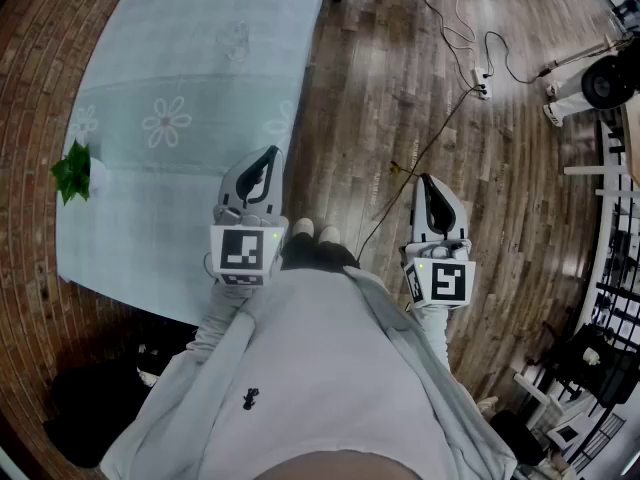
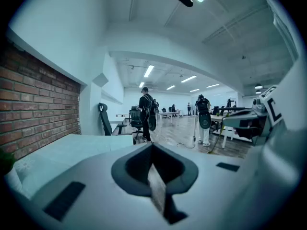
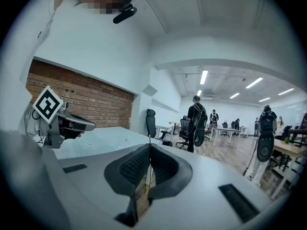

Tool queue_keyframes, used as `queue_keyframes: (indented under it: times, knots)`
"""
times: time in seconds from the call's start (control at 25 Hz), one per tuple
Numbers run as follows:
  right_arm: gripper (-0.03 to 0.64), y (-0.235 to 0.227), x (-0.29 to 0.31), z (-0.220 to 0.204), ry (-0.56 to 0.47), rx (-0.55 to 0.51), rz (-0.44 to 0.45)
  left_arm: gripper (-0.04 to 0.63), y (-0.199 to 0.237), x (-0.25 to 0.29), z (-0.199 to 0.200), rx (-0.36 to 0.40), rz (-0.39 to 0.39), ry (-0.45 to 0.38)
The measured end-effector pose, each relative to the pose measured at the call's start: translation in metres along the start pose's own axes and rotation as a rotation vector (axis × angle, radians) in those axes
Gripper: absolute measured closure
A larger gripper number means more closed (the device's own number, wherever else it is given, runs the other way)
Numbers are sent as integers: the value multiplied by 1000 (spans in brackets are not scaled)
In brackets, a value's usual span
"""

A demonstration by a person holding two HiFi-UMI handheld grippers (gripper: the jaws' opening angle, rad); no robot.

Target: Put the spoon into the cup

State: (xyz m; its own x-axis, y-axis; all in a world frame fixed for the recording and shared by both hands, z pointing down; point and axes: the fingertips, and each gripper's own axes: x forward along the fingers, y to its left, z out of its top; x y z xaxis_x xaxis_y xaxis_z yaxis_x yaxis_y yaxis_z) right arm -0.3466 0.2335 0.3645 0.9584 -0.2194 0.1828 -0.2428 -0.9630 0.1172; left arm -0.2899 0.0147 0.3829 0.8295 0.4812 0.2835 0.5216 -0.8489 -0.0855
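Sweatshirt [image 1: 320, 388], pale grey, fills the bottom of the head view; person standing, one gripper in each hand, both held out ahead at about the same height.

Left gripper [image 1: 268, 160]: seen from above, it sits over the near right corner of the worktop [image 1: 180, 68]. Its own view shows the dark pads pressed together, nothing between them.

Right gripper [image 1: 427, 184]: over the wooden floor [image 1: 400, 68], clear of the worktop. Pads pressed together too, nothing pinched.

Worktop carries a pale cloth with a faint flower print. Small green plant [image 1: 72, 171] at its left edge. Rest of the cloth that shows is bare.

Spoon and cup: neither shows in any view.

Floor: thin cable [image 1: 430, 138] running up to a power strip [image 1: 483, 90].

Gripper views look out along a brick wall [image 2: 33, 114] into an open office; an office chair [image 2: 104, 121] and several people [image 2: 145, 111] stand well back.
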Motion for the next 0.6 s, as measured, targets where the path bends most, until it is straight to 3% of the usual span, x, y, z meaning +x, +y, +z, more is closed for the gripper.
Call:
queue_keyframes:
  times: [0.6]
  knots:
    - [598, -29, 8, -12, -35, 50, 28, 577, -12, 24, 13, 34, 43, -10]
